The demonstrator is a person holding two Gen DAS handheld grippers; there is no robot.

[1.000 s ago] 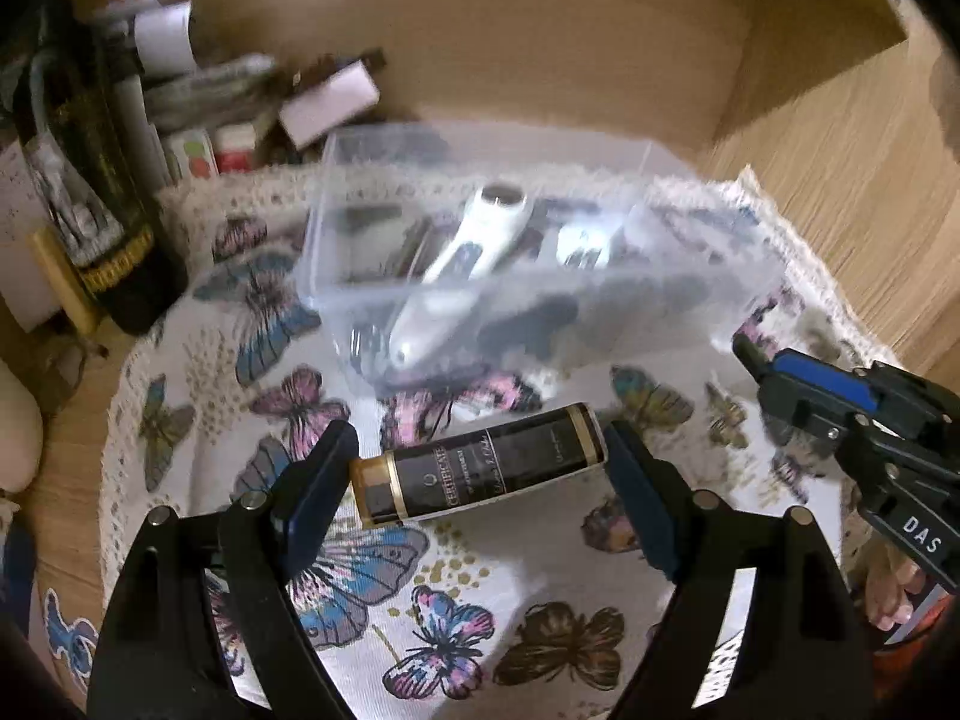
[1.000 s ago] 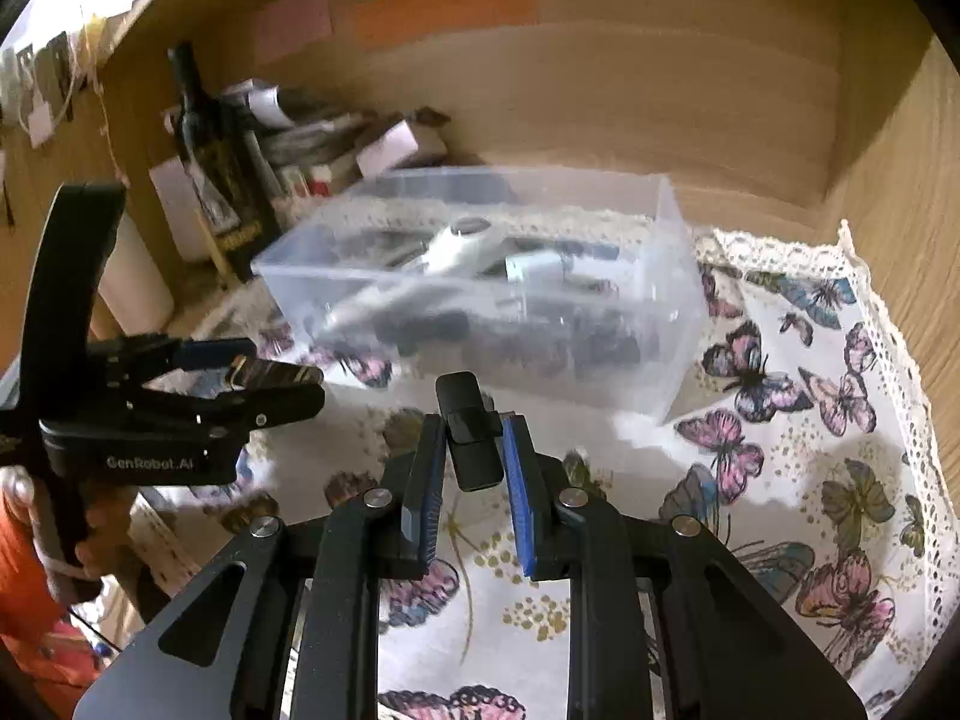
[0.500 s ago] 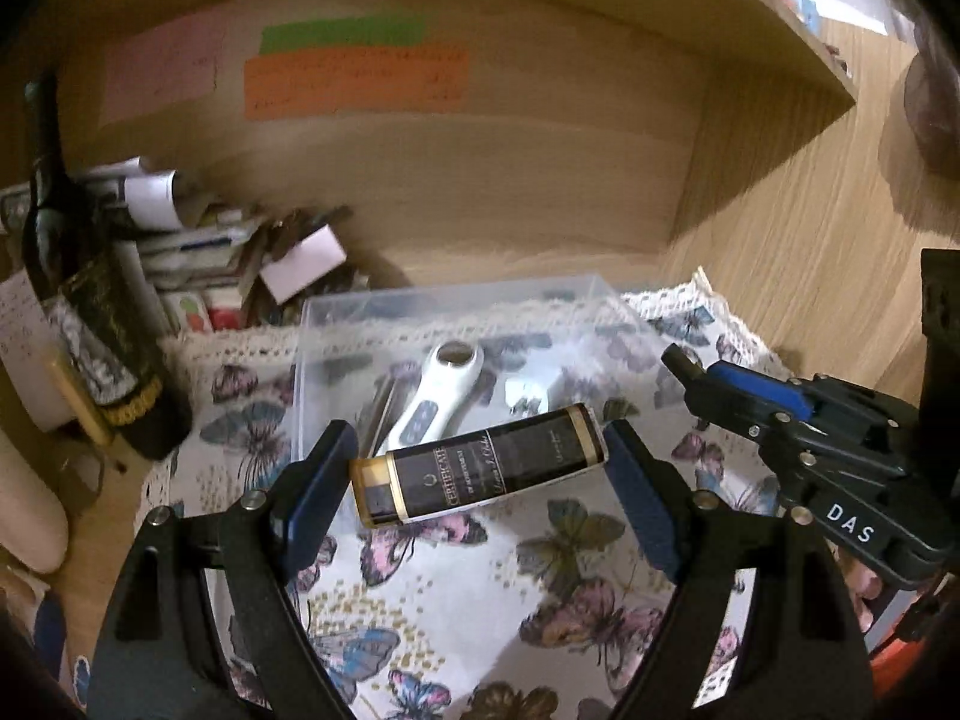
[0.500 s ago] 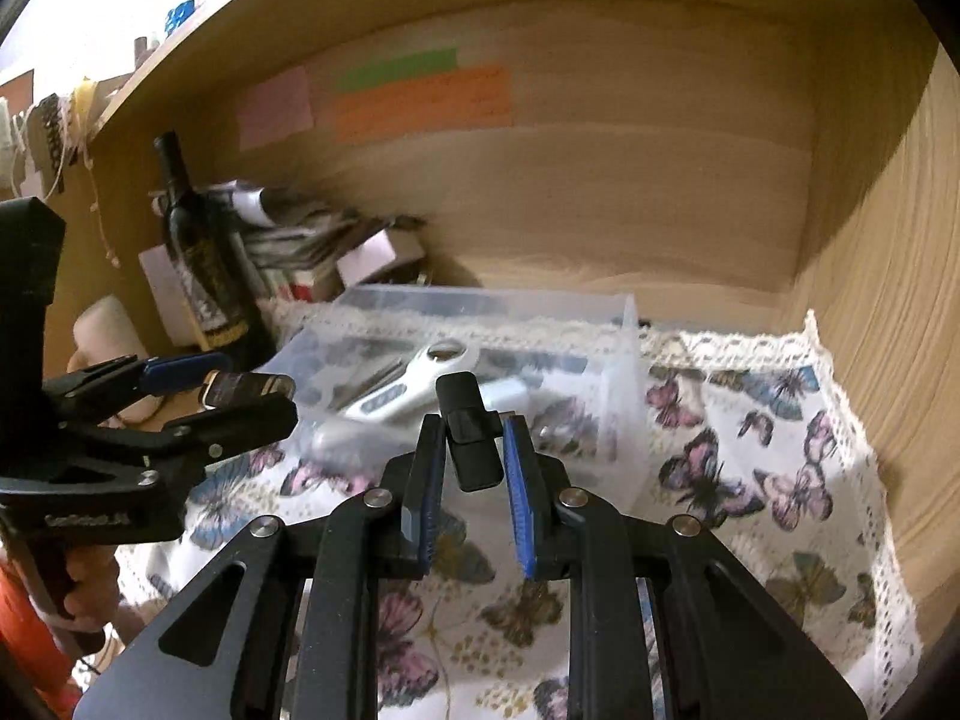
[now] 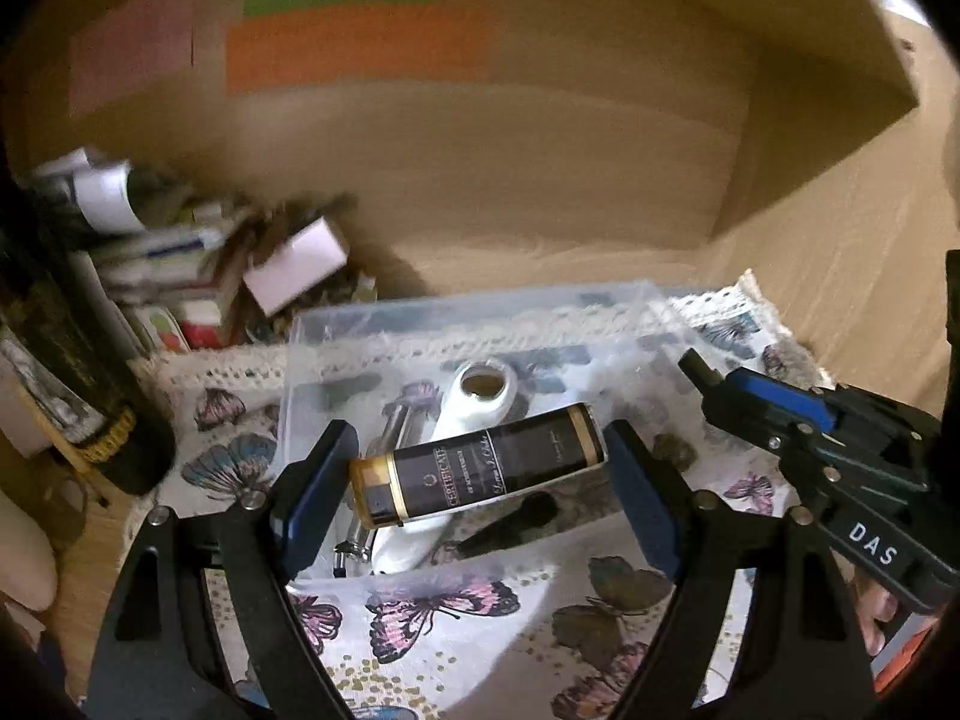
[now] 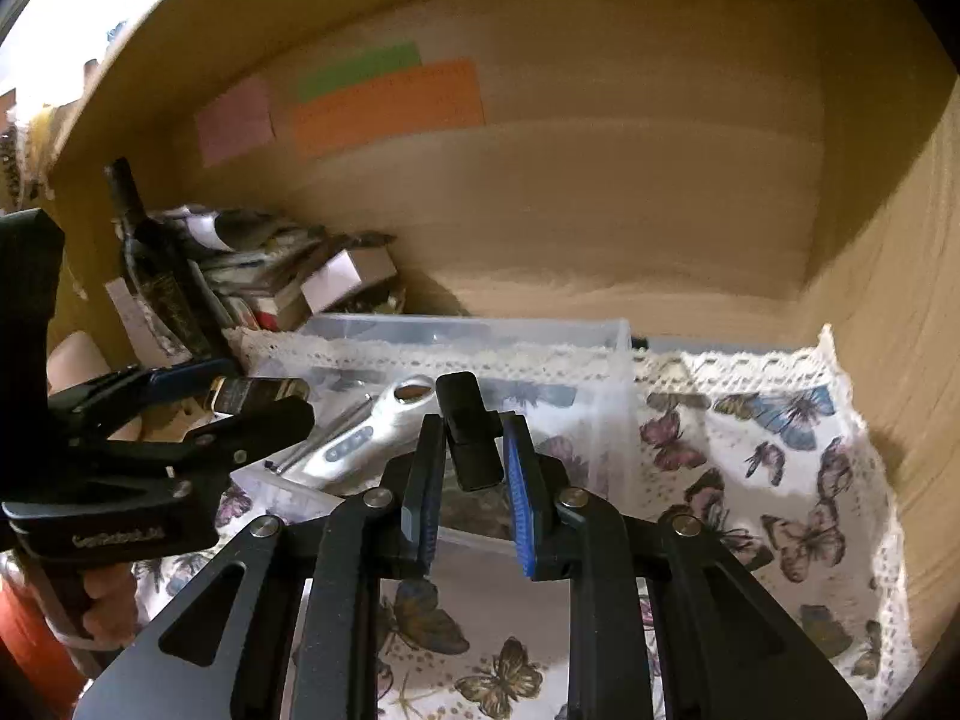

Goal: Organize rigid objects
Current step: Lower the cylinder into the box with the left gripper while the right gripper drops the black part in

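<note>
Glossy black-and-gold tube (image 5: 480,471); clear, smooth plastic bin (image 5: 480,324); glossy white plastic device (image 5: 474,396); printed cloth (image 5: 456,618) with lace edging; matt wood-grain shelf walls (image 6: 600,210); matt black plastic gripper fingers (image 6: 420,480).

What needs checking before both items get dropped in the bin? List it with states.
1. Left gripper clamps the black-and-gold tube end to end: ok.
2. Right gripper pinches the small black piece: ok.
3. Tube is above the clear bin: cannot tell; it overlaps the bin only in the left wrist view.
4. Free room in the bin: ok, beside the white device.
5. Grippers apart from each other: ok.
</note>
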